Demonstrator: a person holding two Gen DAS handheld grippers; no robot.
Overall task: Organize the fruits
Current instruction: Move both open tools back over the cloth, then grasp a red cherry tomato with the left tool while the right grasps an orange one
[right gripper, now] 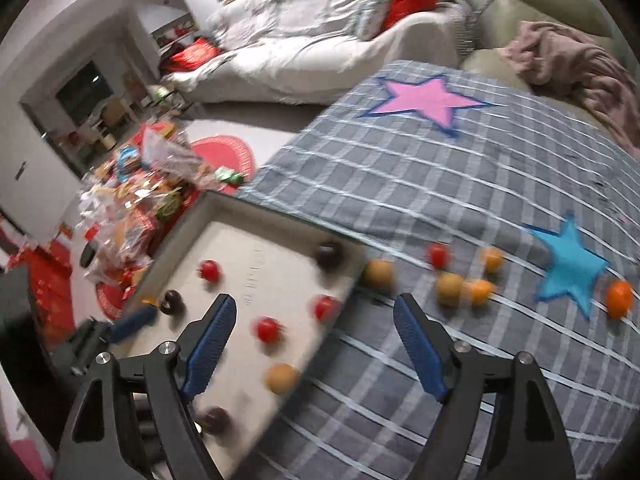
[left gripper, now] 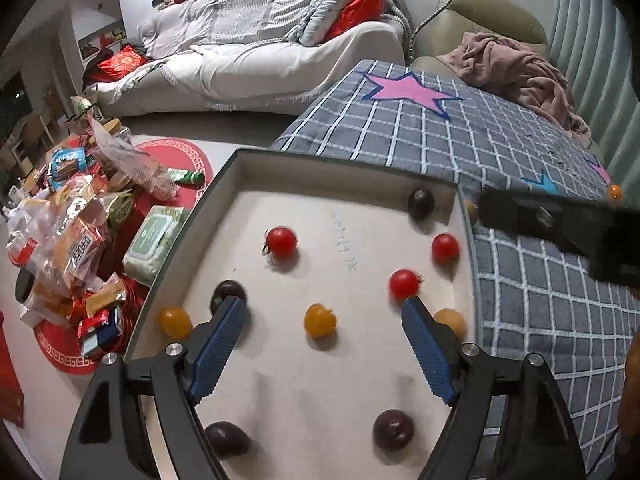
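- Your left gripper (left gripper: 323,318) hangs over the tray (left gripper: 244,162), fingers spread wide and released, nothing pressed between the pads.
- A yellow tomato (left gripper: 320,320) lies in that gap on the tray floor, touching neither pad; it looks already placed.
- Tray load: red, yellow and dark fruits, scattered and well apart from one another.
- Your right gripper (right gripper: 314,318) is also spread and empty, straddling the tray's right edge. The right-wrist view is blurred.
- The fruits not yet sorted lie on the checked blanket (right gripper: 400,184), to the right of the tray and far of your right fingers (right gripper: 416,340): one pale yellow fruit (right gripper: 378,274) just beside the tray edge, then a cluster near the blue star (right gripper: 568,264), with an orange fruit (right gripper: 619,298) farthest right.
- Judgement: the right hand is the nearer one. The fruits are round, so no long axis to line up with.
- Next move probably calls for a reach forward and right.
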